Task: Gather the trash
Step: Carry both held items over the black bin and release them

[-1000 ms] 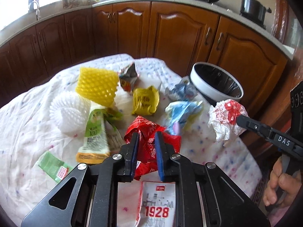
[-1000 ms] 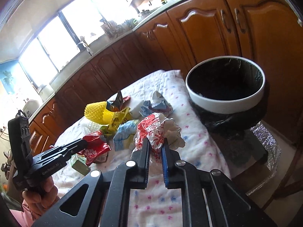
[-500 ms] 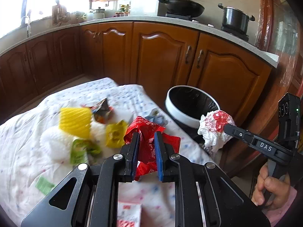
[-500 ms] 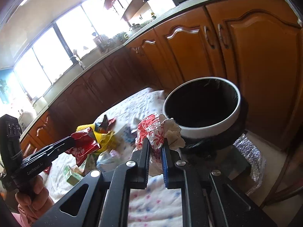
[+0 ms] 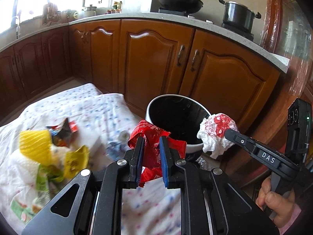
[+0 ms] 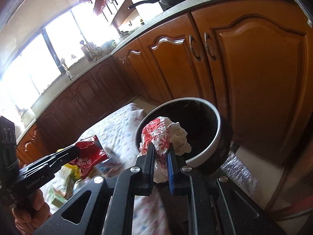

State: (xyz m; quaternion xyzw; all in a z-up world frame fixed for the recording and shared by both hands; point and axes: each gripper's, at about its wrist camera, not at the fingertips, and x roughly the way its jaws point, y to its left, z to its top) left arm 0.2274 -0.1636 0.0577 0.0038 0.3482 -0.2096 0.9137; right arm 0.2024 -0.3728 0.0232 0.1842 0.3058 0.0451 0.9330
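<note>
My left gripper (image 5: 150, 139) is shut on a crumpled red snack wrapper (image 5: 154, 152), held in the air just left of the bin's near rim; it also shows in the right wrist view (image 6: 89, 154). My right gripper (image 6: 161, 146) is shut on a crumpled white paper with red print (image 6: 162, 135), held over the near rim of the bin; the paper also shows in the left wrist view (image 5: 217, 129). The round white bin with a black liner (image 5: 192, 146) (image 6: 213, 145) stands on the floor by the table's far corner.
More trash lies on the dotted white tablecloth (image 5: 82, 107): a yellow foam net (image 5: 35, 145), a yellow wrapper (image 5: 77, 160), a dark wrapper (image 5: 62, 129) and green packets (image 5: 42, 178). Wooden cabinets (image 5: 156, 58) stand close behind the bin.
Both grippers have lifted their trash off the table and moved toward the bin. The right one now holds its paper over the bin's rim.
</note>
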